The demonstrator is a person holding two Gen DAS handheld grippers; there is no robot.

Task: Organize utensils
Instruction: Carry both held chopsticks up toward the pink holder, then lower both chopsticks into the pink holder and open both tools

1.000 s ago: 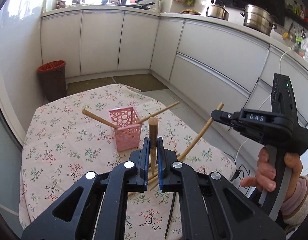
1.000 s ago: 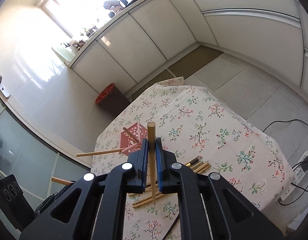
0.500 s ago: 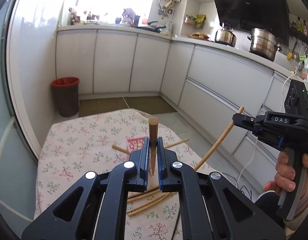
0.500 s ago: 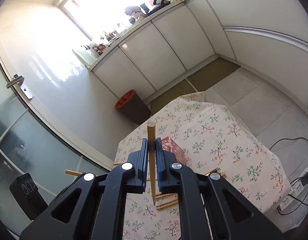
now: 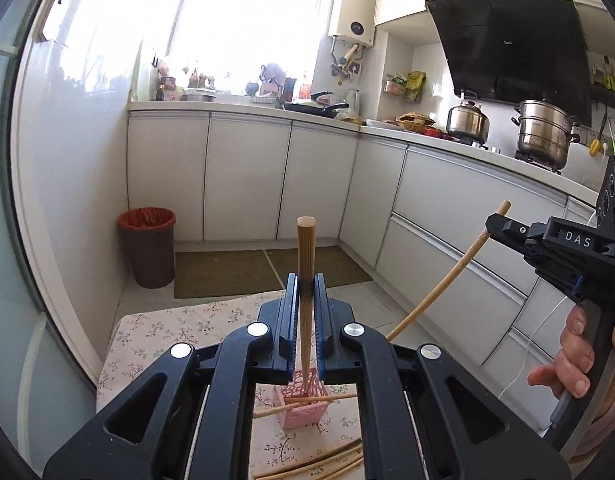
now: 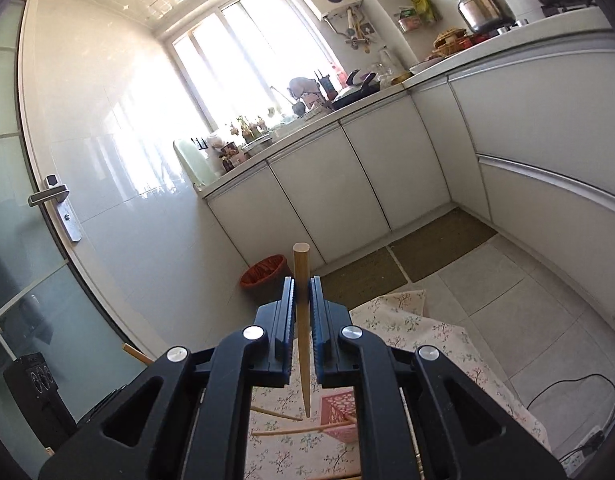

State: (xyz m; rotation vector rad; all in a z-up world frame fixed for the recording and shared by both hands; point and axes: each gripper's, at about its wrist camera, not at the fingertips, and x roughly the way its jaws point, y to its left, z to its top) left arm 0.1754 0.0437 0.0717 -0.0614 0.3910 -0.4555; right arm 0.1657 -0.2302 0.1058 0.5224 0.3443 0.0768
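My left gripper [image 5: 306, 300] is shut on a wooden chopstick [image 5: 306, 264] held upright, its tip over the pink perforated holder [image 5: 303, 406] on the floral table. Two chopsticks [image 5: 307, 402] lie across the holder. My right gripper [image 6: 303, 304] is shut on another wooden chopstick [image 6: 302, 312], point down, to the left of the holder [image 6: 339, 412]. The right gripper also shows in the left wrist view [image 5: 503, 226], high at the right with its chopstick [image 5: 447, 276] slanting down.
Several loose chopsticks [image 5: 323, 460] lie on the floral tablecloth [image 5: 155, 332] in front of the holder. A red bin [image 5: 147, 252] stands on the floor beyond the table. White cabinets [image 5: 247, 180] run along the back and right.
Both grippers have risen and tilted up, each keeping its chopstick. The table and holder have dropped low in both views.
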